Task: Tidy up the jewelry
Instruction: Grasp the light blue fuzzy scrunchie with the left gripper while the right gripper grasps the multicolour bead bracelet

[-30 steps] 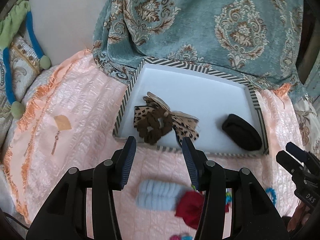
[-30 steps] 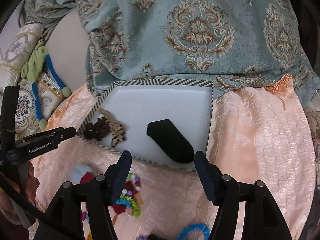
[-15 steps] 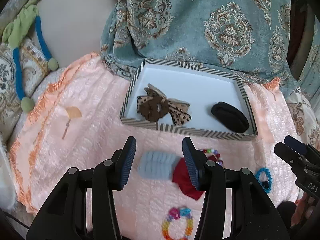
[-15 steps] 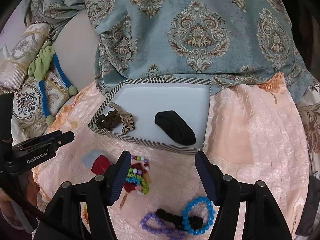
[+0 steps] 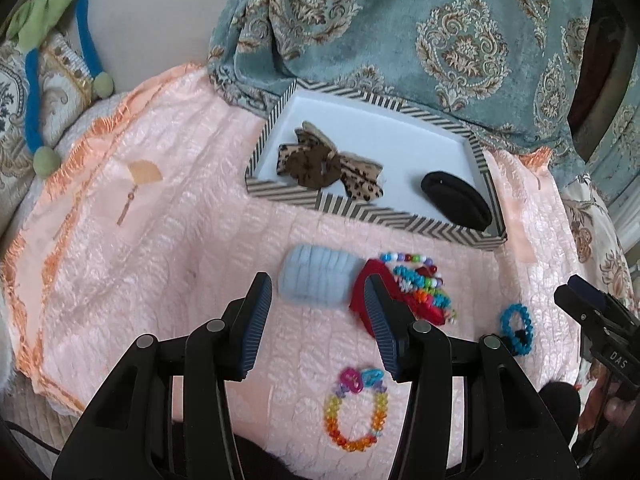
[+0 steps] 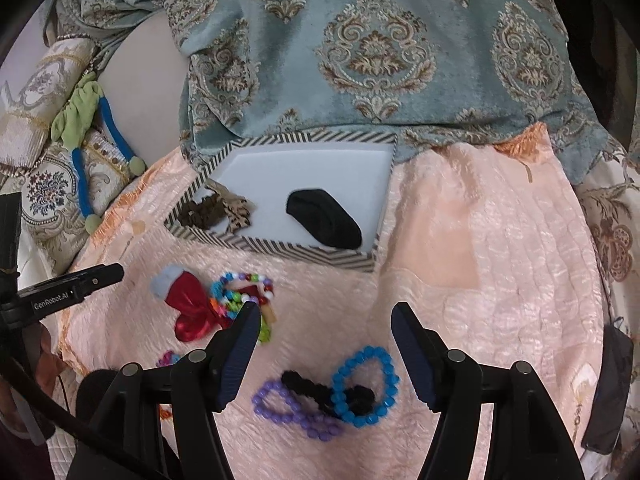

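- A peach quilted cover [image 5: 168, 240] lies over a bed or sofa, with a teal patterned cloth [image 6: 360, 40] bunched behind it and cushions off to the left.
- A striped tray [image 5: 360, 212] sits at the far side of the cover; a leopard-print bow [image 5: 328, 164] and a black hair band [image 5: 456, 200] already lie inside it.
- The loose pieces lie on the cover, nearer than the tray.
- The left gripper [image 5: 318, 320] stands partly open with nothing between its pads; a pale blue scrunchie [image 5: 316, 280] lies just beyond its tips, long axis running left to right, touching a red bow [image 5: 370, 280] topped by a bright bead tangle [image 5: 420, 284].
- The right gripper [image 6: 324, 344] is open wide and empty; just ahead and below its tips lie a blue bead bracelet [image 6: 366, 384], a purple bead bracelet [image 6: 292, 412] and a black hair tie [image 6: 320, 392], overlapped in one clump stretched left to right.
- My guess: each hand takes the pile in front of it, the right being nearer the bracelets.
- A rainbow bracelet [image 5: 356, 416] sits under the left gripper, partly behind its frame.
- Whether the black tie is threaded through the bracelets or only lies across them is hard to tell.
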{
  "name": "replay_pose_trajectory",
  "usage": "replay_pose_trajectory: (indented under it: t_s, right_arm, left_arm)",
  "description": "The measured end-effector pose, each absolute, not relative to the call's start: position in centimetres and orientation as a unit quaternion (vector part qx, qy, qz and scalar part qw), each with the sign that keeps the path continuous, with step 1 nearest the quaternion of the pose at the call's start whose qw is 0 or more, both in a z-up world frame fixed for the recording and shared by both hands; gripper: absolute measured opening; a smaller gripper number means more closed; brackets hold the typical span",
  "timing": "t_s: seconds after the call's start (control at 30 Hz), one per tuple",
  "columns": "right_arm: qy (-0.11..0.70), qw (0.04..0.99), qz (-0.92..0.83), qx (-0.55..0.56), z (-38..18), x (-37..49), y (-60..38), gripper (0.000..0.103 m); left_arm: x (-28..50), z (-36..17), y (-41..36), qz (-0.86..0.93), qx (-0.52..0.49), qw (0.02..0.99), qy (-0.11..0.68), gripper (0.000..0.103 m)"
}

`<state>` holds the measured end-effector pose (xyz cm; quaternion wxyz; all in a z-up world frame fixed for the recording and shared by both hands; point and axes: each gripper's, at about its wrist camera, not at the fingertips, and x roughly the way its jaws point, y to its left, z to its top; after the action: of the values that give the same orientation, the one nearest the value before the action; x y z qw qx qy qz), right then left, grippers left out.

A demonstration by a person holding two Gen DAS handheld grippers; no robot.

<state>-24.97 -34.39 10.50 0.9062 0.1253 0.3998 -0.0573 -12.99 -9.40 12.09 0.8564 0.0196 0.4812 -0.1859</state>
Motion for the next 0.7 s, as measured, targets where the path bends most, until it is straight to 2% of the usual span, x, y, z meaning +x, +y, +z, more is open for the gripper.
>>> replay_pose_trajectory:
  t_s: [0.23, 0.37, 0.7]
  right_arm:
    - [0.415, 0.901, -0.012, 0.127, 8.8, -24.7, -33.1, 0.065]
    - [0.424, 0.899, 0.015, 0.111, 7.3, -22.9, -31.4, 0.047]
    - [0.456, 0.882, 0.017, 0.116, 4.0, -16.3, -30.9, 0.042]
  left_arm:
    - [-12.9, 10.8, -8.6, -0.178, 0.013, 0.848, 0.499, 0.048]
    - [-12.7, 10.4, -8.4, -0.175, 0.014, 0.846, 0.503, 0.048]
    - [-11.0, 9.2, -7.5, -0.163, -0.014, 0.838, 0.521, 0.048]
